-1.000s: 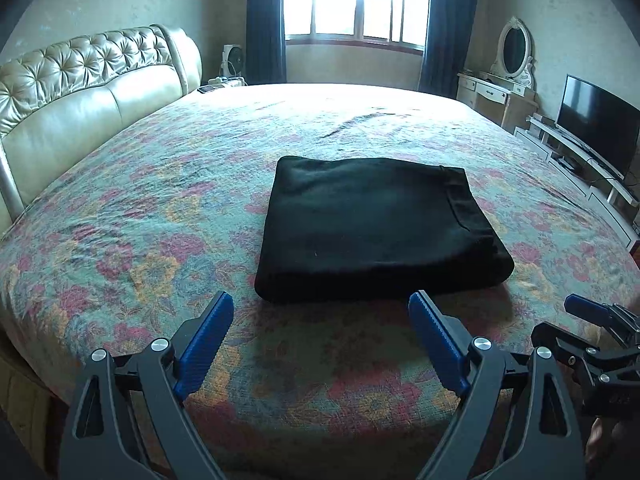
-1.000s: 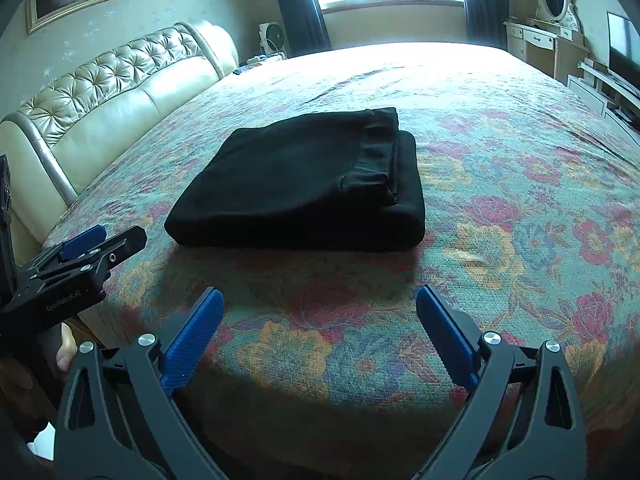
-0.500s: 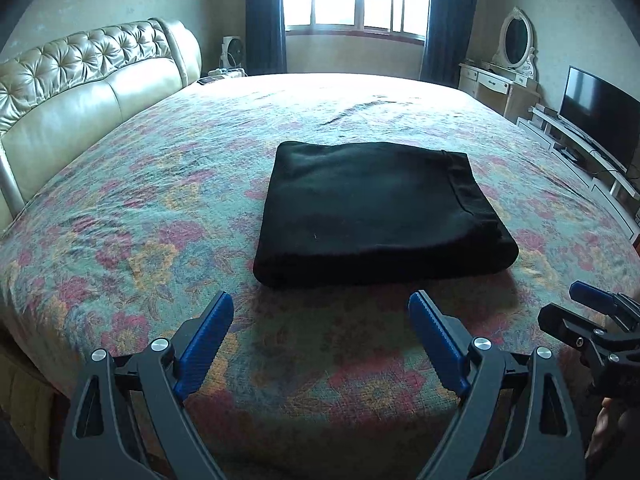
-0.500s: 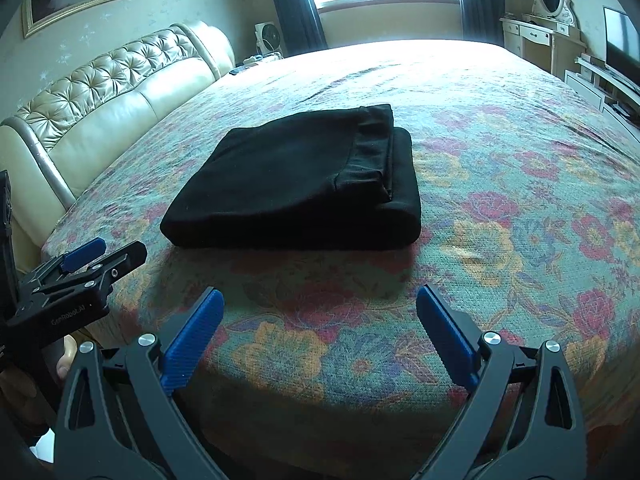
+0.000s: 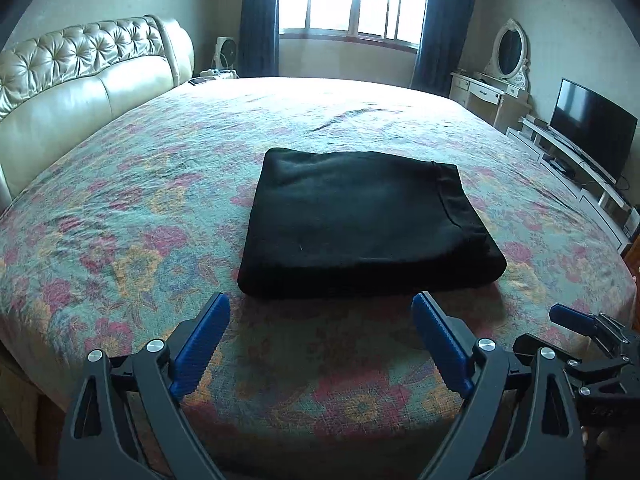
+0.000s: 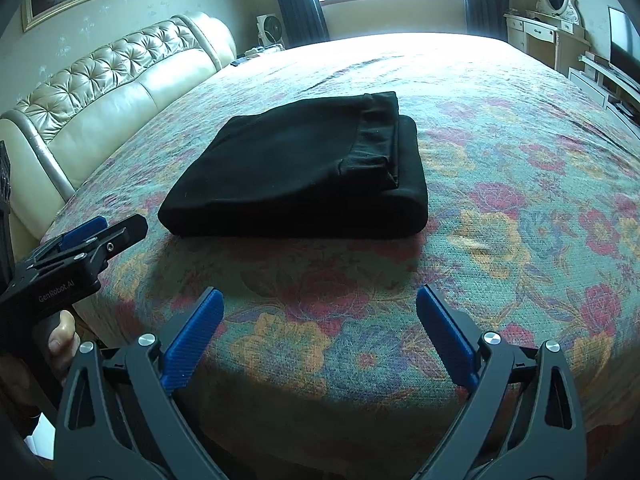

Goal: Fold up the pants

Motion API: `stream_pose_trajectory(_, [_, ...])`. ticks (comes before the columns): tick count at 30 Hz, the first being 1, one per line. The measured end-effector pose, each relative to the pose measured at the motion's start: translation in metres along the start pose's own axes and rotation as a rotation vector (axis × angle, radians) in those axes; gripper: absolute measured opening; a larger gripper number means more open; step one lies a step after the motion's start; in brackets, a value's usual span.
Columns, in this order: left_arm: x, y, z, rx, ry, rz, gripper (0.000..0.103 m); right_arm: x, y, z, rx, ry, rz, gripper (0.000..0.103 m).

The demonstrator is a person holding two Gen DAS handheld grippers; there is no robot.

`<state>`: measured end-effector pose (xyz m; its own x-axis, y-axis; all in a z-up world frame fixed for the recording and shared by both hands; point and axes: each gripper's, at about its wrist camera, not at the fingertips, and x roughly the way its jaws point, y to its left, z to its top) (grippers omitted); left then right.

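Black pants (image 5: 364, 224) lie folded into a thick rectangle on the floral bedspread (image 5: 120, 220), waistband on top toward the right side. In the right wrist view the same folded pants (image 6: 304, 172) sit ahead and slightly left. My left gripper (image 5: 320, 340) hovers open near the bed's front edge, short of the pants, nothing between its blue pads. My right gripper (image 6: 320, 332) is open too, over the bed's front edge, apart from the pants. Each gripper shows at the edge of the other's view: the right one (image 5: 580, 336), the left one (image 6: 92, 240).
A cream tufted headboard (image 5: 80, 80) runs along the left. A window with dark curtains (image 5: 352, 8) is at the far end. A dresser with an oval mirror (image 5: 504, 76) and a television (image 5: 592, 124) stand on the right. A person's hand (image 6: 60, 340) holds the left gripper.
Both grippers have drawn back and risen slightly from the pants, staying open. The folded pants have not moved.
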<state>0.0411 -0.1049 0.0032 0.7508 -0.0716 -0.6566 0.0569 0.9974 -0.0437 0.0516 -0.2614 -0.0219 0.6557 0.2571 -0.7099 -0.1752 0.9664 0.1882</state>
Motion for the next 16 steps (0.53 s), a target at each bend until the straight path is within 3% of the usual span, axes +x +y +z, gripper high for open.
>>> stream_pose_trajectory(5, [0.0057, 0.0029, -0.0016, -0.012, 0.036, -0.01, 0.091, 0.0027, -0.0037, -0.0002, 0.012, 0.01, 0.005, 0.097])
stream_pose_trajectory(16, [0.0031, 0.0028, -0.0049, -0.077, 0.021, -0.004, 0.091, 0.0074, -0.0096, -0.0027, 0.027, 0.026, 0.011, 0.097])
